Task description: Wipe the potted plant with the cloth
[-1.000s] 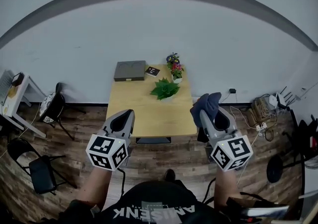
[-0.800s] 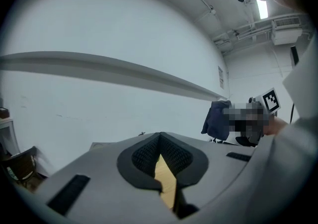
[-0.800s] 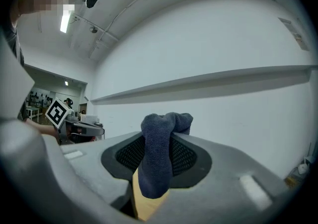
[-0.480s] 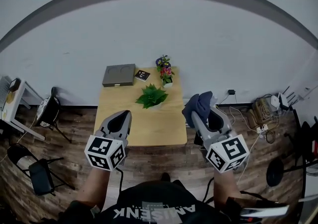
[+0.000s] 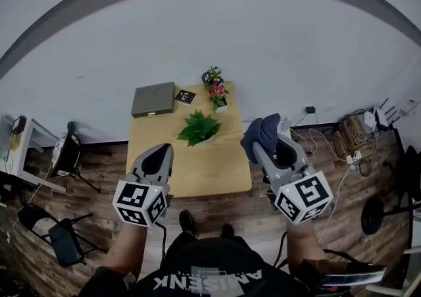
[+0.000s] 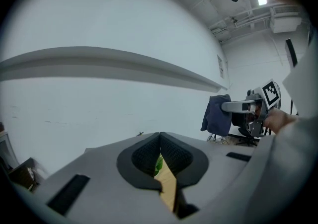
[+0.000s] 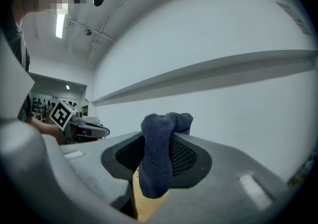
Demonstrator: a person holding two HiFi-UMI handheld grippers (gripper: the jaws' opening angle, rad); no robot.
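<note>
A green leafy potted plant [image 5: 198, 127] stands near the middle of a small wooden table [image 5: 164, 174] by the wall. My right gripper [image 5: 264, 136] is shut on a dark blue cloth [image 5: 260, 135], which bunches up above the jaws and hangs down in front of them [image 7: 158, 156]. It hovers off the table's right edge. My left gripper [image 5: 162, 151] is shut with nothing in it, above the table's near left part. In the left gripper view a sliver of green leaf [image 6: 158, 163] and table shows below the closed jaws [image 6: 160, 137], and the cloth [image 6: 215, 114] hangs at the right.
A grey flat box [image 5: 153, 99], a small dark card [image 5: 185, 97] and a pot of coloured flowers [image 5: 215, 89] sit at the table's far edge. Black chairs [image 5: 69, 151] stand at the left. Cables and a power strip [image 5: 352, 147] lie on the floor at the right.
Both grippers and the view have moved forward towards the table. The table and plant have shifted left in the head view. The cloth stays gripped in the right gripper.
</note>
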